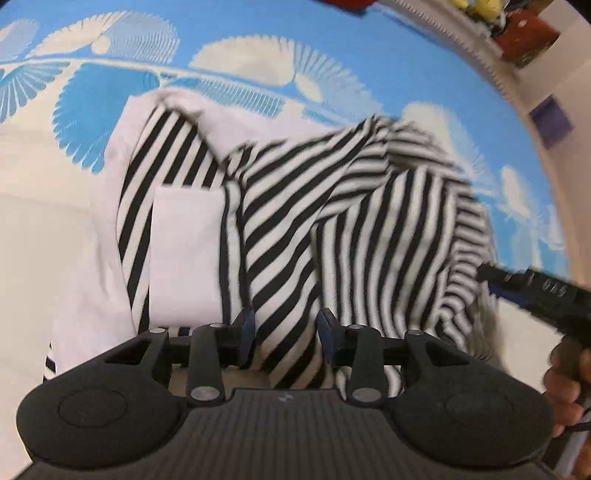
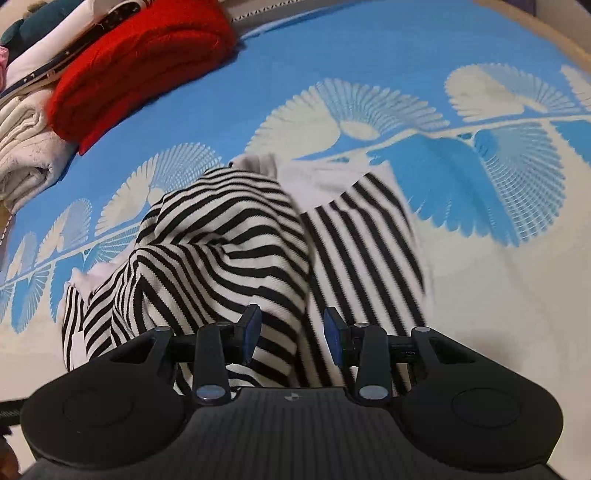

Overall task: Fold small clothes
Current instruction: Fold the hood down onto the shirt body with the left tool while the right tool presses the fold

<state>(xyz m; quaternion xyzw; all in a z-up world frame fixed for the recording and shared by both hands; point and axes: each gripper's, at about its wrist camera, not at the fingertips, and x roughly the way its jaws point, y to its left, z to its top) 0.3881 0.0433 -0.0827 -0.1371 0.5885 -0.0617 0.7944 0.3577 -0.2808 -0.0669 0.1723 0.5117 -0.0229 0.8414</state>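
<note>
A black-and-white striped garment (image 1: 295, 221) with white trim and a white pocket patch (image 1: 184, 254) lies rumpled on a blue and cream patterned bedspread (image 1: 258, 33). One part is folded over the rest. My left gripper (image 1: 286, 332) hangs just over its near edge, pointing steeply down, jaws open, striped cloth showing in the gap but not pinched. The right wrist view shows the same garment (image 2: 229, 251) with its folded-over flap bulging. My right gripper (image 2: 292, 332) stands open above it, nothing pressed between the pads. The right gripper (image 1: 535, 291) also appears at the garment's right edge in the left wrist view.
A red knitted garment (image 2: 147, 55) and folded cream and white clothes (image 2: 26, 147) are stacked at the far left of the bedspread (image 2: 369, 44). A person's hand (image 1: 565, 387) holds the right tool. Red and yellow items (image 1: 524, 33) sit beyond the bed's edge.
</note>
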